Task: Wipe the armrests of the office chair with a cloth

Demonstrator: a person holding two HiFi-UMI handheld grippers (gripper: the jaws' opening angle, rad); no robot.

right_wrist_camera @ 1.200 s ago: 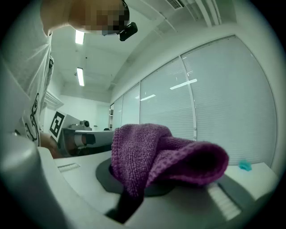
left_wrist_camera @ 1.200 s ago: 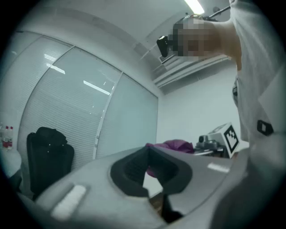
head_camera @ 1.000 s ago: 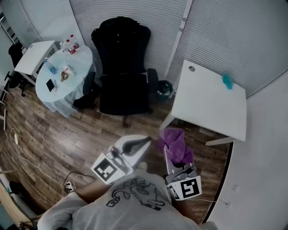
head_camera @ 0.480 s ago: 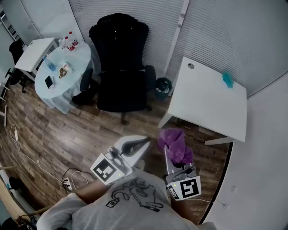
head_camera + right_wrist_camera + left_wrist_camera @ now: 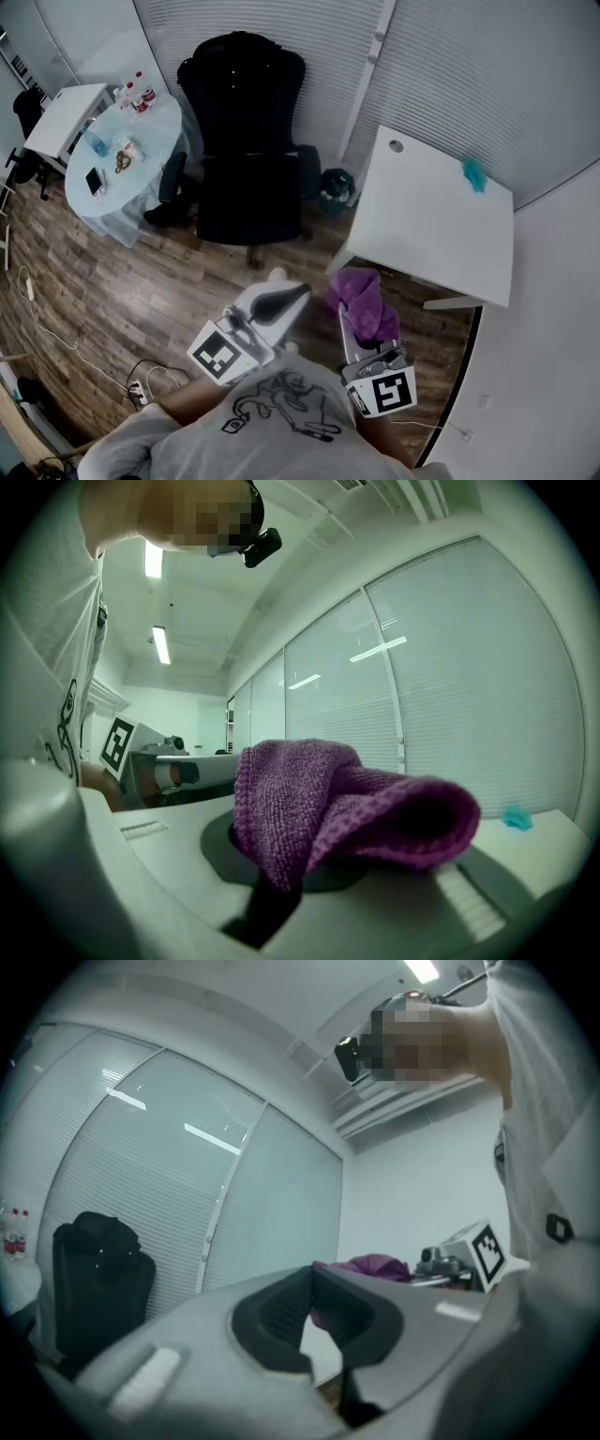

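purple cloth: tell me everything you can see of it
The purple cloth is a nubbly, knit-like fabric, bunched and folded over itself. The right gripper is shut on its lower part; the rest flops over the jaws. It is held in the air before the person, near a corner of the white desk, well short of the black office chair.

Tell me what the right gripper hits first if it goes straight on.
Probably the near corner of the white desk: the right gripper, shut on the purple cloth, points at it. If it rides above the desktop, the window blinds come first; depth is unclear.
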